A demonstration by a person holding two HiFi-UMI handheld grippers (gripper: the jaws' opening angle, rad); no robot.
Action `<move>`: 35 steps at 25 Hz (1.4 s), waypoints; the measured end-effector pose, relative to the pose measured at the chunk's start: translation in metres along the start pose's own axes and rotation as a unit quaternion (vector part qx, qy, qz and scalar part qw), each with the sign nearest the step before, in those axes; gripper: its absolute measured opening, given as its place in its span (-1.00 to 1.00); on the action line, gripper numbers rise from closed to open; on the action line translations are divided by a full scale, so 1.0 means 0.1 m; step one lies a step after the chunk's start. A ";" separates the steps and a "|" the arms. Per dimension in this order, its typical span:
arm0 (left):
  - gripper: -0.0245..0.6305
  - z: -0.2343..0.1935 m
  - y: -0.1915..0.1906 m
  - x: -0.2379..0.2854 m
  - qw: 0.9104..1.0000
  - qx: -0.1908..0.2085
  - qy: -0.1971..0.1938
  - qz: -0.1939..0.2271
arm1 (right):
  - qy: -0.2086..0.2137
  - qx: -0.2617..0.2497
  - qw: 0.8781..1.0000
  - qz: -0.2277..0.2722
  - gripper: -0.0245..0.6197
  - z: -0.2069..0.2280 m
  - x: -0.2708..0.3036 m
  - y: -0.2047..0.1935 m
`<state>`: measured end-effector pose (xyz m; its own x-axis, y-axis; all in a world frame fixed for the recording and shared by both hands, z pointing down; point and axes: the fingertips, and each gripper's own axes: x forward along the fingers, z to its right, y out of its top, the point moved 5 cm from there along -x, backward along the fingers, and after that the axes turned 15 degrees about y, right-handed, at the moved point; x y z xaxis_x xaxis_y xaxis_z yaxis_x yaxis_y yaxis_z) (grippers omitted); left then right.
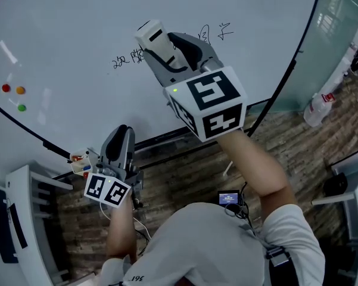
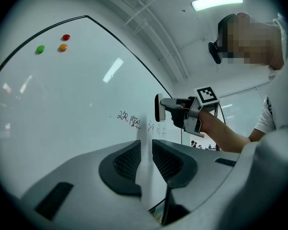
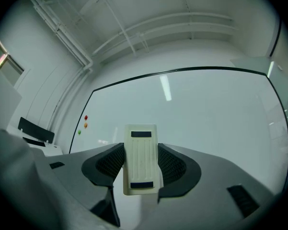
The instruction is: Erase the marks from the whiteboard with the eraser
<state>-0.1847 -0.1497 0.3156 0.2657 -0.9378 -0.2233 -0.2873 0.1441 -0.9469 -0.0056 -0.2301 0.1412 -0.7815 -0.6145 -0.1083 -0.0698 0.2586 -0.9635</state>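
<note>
My right gripper (image 3: 141, 169) has its jaws clamped on the eraser (image 1: 151, 34). The eraser is up at the whiteboard (image 1: 77, 28), just beside the black marks (image 1: 128, 58), with more marks to its right. I cannot tell if it touches the board yet. To rub well, I think I should lay the soft side flat on the board, push gently, and slide left and right over every mark. My left gripper (image 2: 146, 159) hangs low with its jaws a little apart and nothing in them.
</note>
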 end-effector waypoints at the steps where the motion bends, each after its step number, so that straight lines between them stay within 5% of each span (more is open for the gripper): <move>1: -0.68 0.03 0.00 0.02 1.000 0.000 -0.002 0.000 | -0.006 0.000 1.000 0.000 -0.19 0.05 -0.06 -0.01; 19: -0.68 0.50 -0.09 0.33 1.000 0.006 -0.028 -0.008 | -0.110 0.013 0.993 -0.040 -0.19 1.07 -0.98 -0.44; 35: -0.68 0.91 -0.33 0.67 0.997 0.010 -0.066 -0.030 | -0.204 0.040 0.975 -0.078 -0.19 2.04 -1.45 -0.78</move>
<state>-0.0741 -0.1889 0.3104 0.4016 -0.8953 -0.1928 -0.2492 0.0957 -0.9637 0.2394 -0.3130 0.1825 -0.4518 -0.8916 -0.0308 -0.1068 0.0884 -0.9903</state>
